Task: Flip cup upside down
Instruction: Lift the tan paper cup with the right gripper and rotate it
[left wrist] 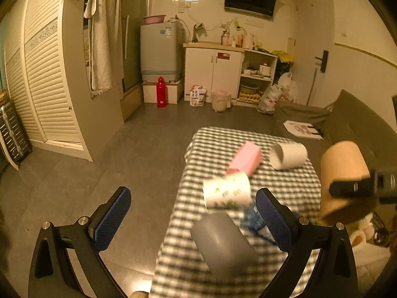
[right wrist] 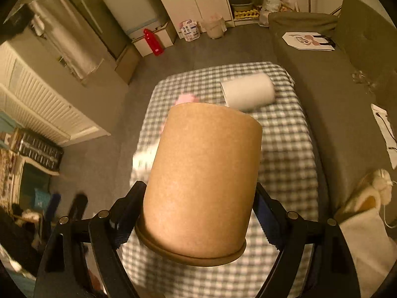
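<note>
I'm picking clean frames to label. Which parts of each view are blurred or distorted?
Left wrist view: the brown cup, the right gripper and the tabletop cups smear; the far kitchen stays sharp. Right wrist view: the white cup and checked tablecloth blur. Both views: fisheye bending, warm dim light.

Pink cup (left wrist: 244, 158), white cup (left wrist: 288, 155), printed cup (left wrist: 227, 190) and grey cup (left wrist: 223, 244) crowd the checked table (left wrist: 292, 188).
</note>
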Action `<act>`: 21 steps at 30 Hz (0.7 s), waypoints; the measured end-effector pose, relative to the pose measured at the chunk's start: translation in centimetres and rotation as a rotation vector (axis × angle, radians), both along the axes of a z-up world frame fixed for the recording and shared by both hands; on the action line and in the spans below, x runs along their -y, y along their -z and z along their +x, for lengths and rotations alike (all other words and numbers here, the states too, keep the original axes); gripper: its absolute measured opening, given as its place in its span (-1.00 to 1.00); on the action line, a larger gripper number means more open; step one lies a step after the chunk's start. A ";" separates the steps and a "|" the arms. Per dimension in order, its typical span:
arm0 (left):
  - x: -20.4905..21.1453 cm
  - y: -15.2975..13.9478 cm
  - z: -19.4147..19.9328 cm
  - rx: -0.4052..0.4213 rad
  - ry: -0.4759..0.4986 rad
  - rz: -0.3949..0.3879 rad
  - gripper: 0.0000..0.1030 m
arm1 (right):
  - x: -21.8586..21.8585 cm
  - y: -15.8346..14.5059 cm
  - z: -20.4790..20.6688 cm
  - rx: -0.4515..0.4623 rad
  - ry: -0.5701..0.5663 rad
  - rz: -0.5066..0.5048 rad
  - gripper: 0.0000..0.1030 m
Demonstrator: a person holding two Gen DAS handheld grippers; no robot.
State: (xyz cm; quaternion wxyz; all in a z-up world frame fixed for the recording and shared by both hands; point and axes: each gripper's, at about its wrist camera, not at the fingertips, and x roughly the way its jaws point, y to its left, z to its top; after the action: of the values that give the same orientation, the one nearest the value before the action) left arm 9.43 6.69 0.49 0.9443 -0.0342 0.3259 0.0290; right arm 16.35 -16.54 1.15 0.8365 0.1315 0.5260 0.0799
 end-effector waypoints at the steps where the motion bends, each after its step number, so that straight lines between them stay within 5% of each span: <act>1: 0.3 0.1 -0.5 -0.004 0.004 -0.001 1.00 | 0.0 0.2 -1.8 -0.001 -0.011 -0.018 0.63; 8: 1.0 2.0 -5.2 -0.043 0.014 0.027 1.00 | -0.3 5.8 -9.1 -0.078 -0.039 -0.041 0.63; 21: 1.7 6.1 -7.1 -0.180 -0.001 0.014 1.00 | -0.8 12.0 -10.4 -0.132 -0.091 -0.059 0.66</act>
State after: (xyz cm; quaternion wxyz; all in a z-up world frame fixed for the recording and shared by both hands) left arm 2.37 4.97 -5.56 0.9113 -0.0250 0.4095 0.0348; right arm 5.93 -15.77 -10.86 0.7989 0.0877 0.5877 0.0932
